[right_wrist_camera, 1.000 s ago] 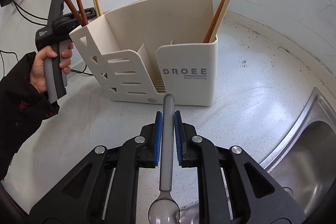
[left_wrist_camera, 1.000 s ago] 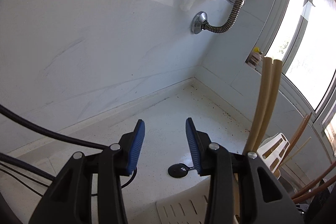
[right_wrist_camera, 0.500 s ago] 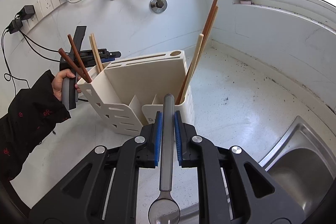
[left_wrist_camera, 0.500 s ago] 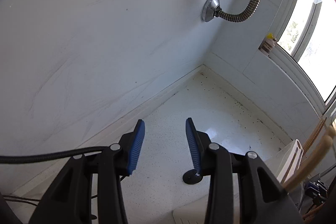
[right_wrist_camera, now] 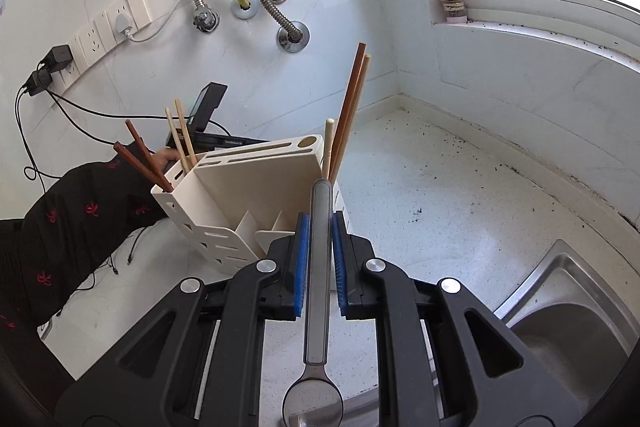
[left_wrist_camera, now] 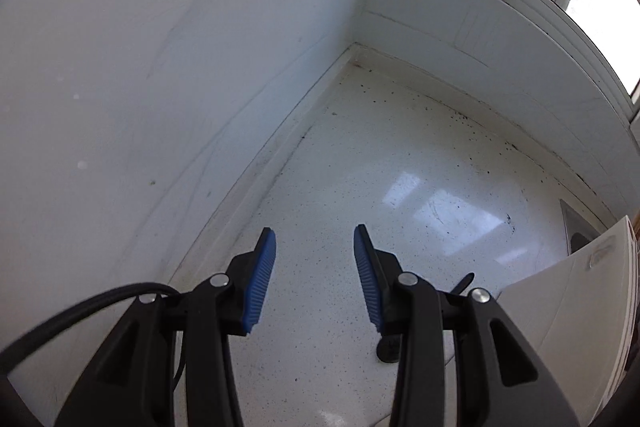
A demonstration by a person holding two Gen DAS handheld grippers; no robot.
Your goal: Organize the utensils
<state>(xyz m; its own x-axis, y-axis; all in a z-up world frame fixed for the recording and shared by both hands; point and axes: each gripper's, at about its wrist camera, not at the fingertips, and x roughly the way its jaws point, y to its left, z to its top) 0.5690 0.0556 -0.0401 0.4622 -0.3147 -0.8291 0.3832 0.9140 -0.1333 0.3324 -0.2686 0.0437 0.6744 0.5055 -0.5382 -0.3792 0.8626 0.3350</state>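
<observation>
A: Any writing readable?
B: None; the small label on the far black device is too small to tell.
A: The right tongs?
B: Clamped narrow on a silver metal spoon, handle pointing far, bowl near, above the cream plastic utensil caddy on the white speckled surface.
A: Left tongs?
B: Parted, holding nothing.
</observation>
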